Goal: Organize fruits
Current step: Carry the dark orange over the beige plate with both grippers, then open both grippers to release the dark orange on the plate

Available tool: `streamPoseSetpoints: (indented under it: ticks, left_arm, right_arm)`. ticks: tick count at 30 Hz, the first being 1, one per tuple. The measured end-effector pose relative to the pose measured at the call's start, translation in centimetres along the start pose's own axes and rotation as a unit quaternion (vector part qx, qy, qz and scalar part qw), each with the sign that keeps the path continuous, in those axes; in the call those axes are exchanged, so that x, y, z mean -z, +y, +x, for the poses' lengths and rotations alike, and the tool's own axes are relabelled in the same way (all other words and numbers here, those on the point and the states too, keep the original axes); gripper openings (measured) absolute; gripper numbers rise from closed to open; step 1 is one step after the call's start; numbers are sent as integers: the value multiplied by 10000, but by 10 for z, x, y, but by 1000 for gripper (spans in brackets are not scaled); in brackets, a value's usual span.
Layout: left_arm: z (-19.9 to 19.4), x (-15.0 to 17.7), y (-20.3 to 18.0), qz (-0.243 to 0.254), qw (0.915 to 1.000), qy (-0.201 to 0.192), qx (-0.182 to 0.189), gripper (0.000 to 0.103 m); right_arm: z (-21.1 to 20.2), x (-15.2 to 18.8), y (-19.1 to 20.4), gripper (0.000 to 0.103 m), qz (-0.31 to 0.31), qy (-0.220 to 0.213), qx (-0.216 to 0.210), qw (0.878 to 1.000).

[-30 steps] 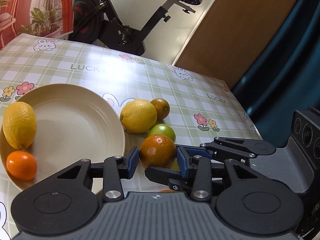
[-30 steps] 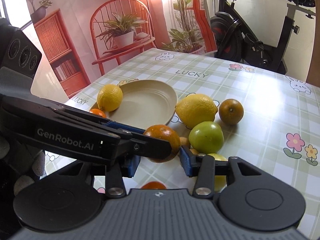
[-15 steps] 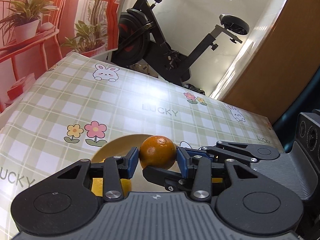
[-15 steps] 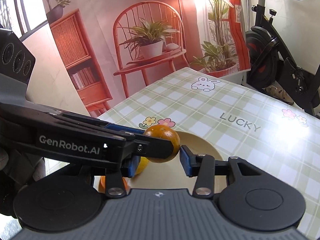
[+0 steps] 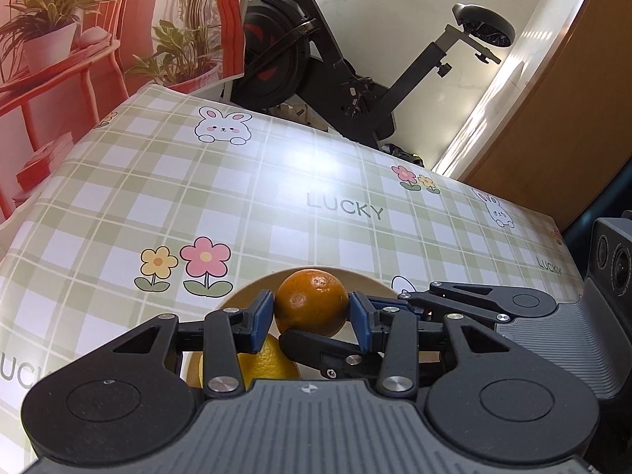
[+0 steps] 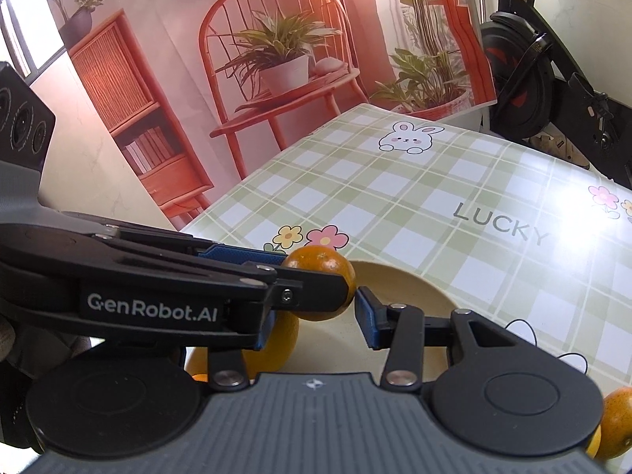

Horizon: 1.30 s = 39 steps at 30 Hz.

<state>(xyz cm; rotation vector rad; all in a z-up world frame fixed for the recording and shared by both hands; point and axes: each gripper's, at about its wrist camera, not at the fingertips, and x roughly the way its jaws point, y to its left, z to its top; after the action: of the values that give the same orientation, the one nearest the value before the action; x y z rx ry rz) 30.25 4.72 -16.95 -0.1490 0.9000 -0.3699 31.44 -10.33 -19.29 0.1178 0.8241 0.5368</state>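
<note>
an orange is gripped between the blue pads of the left tool and is held above the plate, whose far rim shows just beyond it. a lemon is seen in the plate below the left tool. the right tool is seen with its jaws apart and nothing gripped; in the right wrist view its right pad sits just beside the orange, though whether it touches cannot be told.

the step in hand is judged to be setting the orange in the plate. it would be done well if the orange were lowered onto a bare part of the plate, clear of the lemon, and released only once it rests there, so that it is not dropped or rolled over the rim. the right tool is best kept out of the left tool's way.

"lucky" is printed on the table cloth, more than once. "genrobot.ai" is read on the left tool's finger in the right wrist view.
</note>
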Motion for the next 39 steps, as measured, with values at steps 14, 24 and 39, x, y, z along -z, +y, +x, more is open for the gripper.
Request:
streamPoseSetpoints:
  ticks: [14,24,39]
  left_arm:
    - [11,0,-1,17,9998,132,-134,46]
    - [-13,9,-9,116,9997,-83,-218,54]
    - [-56,48,-51,300,9984,-448,-150,53]
  right_arm:
    - [8,3,-8,44,291,184,133,9993]
    - [-12,9,-2,45,107,209,389,9990]
    - [-114,61,3,45,-316,-241,697,9968]
